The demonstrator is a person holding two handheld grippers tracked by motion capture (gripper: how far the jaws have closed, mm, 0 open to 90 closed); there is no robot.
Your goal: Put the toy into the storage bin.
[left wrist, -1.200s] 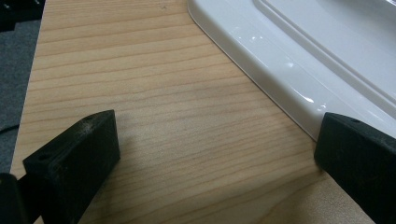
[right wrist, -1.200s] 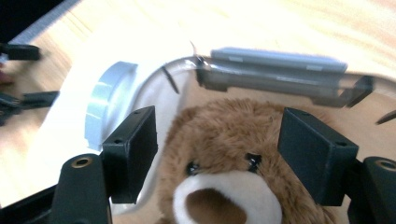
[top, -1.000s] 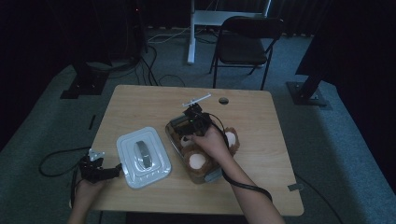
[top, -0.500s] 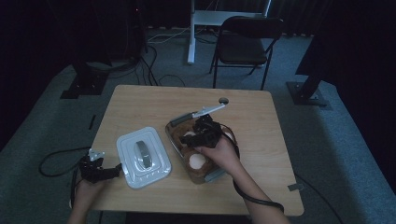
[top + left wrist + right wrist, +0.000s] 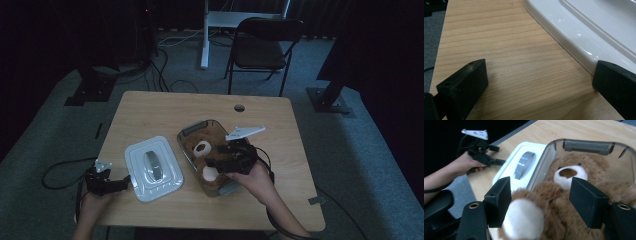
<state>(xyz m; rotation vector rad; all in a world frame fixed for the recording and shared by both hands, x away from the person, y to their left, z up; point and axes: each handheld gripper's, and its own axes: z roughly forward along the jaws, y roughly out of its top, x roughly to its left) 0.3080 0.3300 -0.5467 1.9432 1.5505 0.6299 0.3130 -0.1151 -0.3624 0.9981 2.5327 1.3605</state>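
Note:
A brown teddy bear point(image 5: 202, 149) lies in a clear container point(image 5: 192, 131) at the middle of the table. Its white muzzle point(image 5: 567, 176) and a white paw pad point(image 5: 524, 220) face up. My right gripper point(image 5: 214, 163) hovers over the bear's near end, open, with its jaws on either side of the paw point(image 5: 540, 203) and not pressing it. The white lid point(image 5: 152, 167) with a grey handle point(image 5: 524, 165) lies left of the container. My left gripper point(image 5: 126, 181) rests low at the lid's near-left corner, open, with bare wood between its jaws point(image 5: 539, 85) and the lid's rim point(image 5: 574, 37) beside one jaw.
The wooden table point(image 5: 150, 110) has a cable hole point(image 5: 239, 107) near its far edge. A folding chair point(image 5: 262, 45) stands beyond the table. Cables trail on the carpet to the left point(image 5: 60, 172). The person's left hand point(image 5: 465, 163) holds the other gripper.
My right gripper has come back from the container's far end toward the person and now sits over the bear's near paw. The left gripper has stayed put.

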